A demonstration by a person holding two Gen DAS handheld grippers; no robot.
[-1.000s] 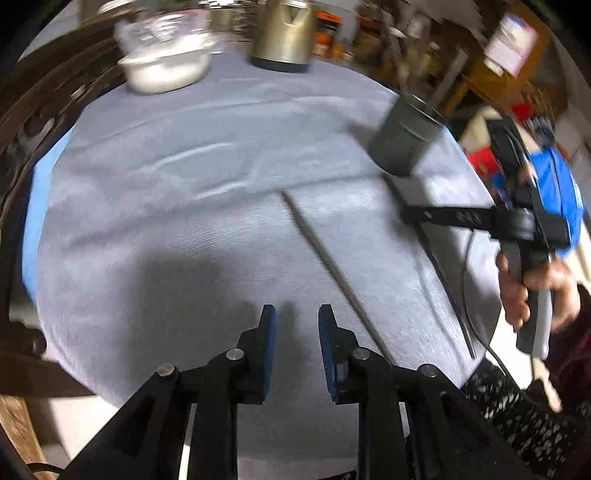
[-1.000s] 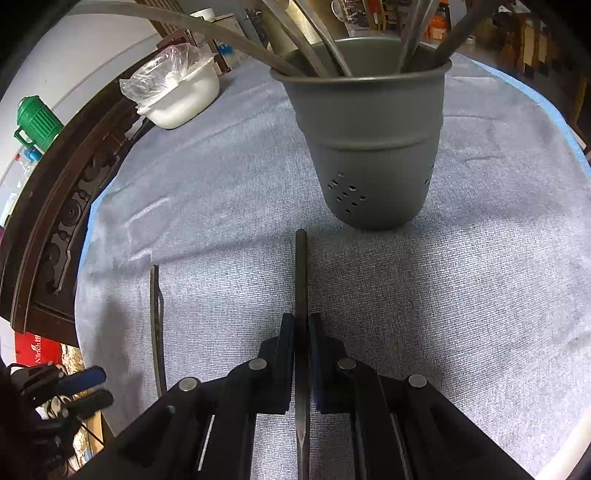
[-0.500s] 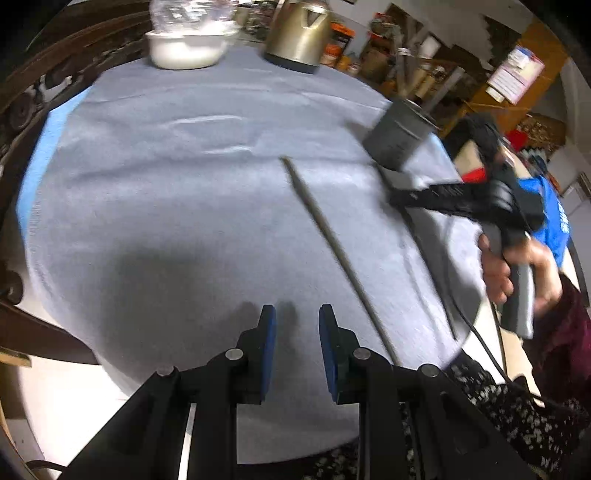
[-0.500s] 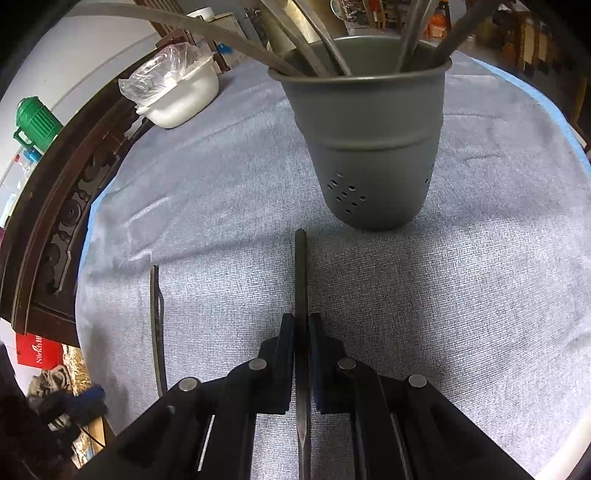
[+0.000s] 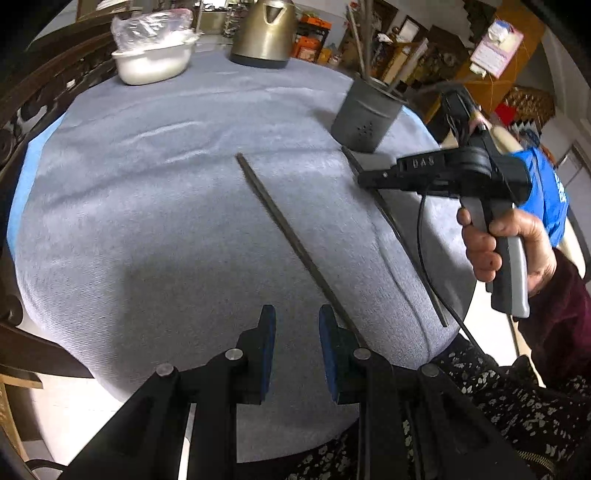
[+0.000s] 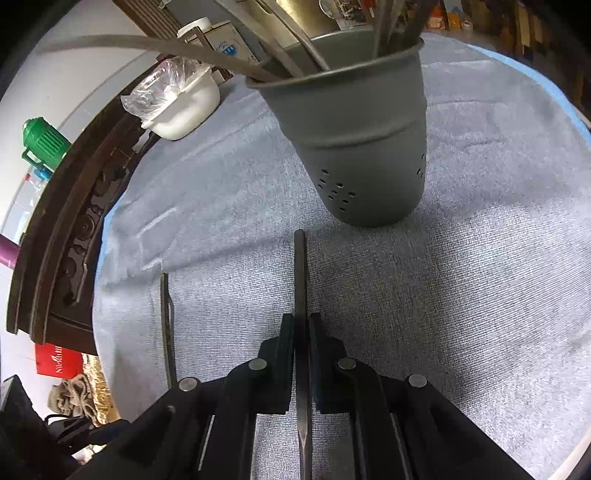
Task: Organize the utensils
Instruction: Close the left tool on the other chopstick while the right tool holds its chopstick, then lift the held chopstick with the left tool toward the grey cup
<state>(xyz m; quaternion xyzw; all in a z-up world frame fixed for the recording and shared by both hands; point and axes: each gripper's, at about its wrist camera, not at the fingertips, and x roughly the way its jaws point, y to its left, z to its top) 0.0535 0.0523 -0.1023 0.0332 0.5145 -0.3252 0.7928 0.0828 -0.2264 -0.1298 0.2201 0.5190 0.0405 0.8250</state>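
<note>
The right hand-held gripper is clenched on a long, thin dark metal utensil, its pads pressing both sides of the shaft. The utensil's tip reaches toward the grey perforated metal utensil holder, which stands upright just beyond it on the round bench covered in grey cloth, with several long utensils already leaning inside. A person's hand grips this tool's handle.

The left hand-held gripper is released, its blue pads parted with nothing between them, hovering over the near edge of the bench. A second thin dark metal utensil lies flat on the cloth just beside its right finger. At the far side sit a white plastic-wrapped bowl and a brass-coloured kettle.
</note>
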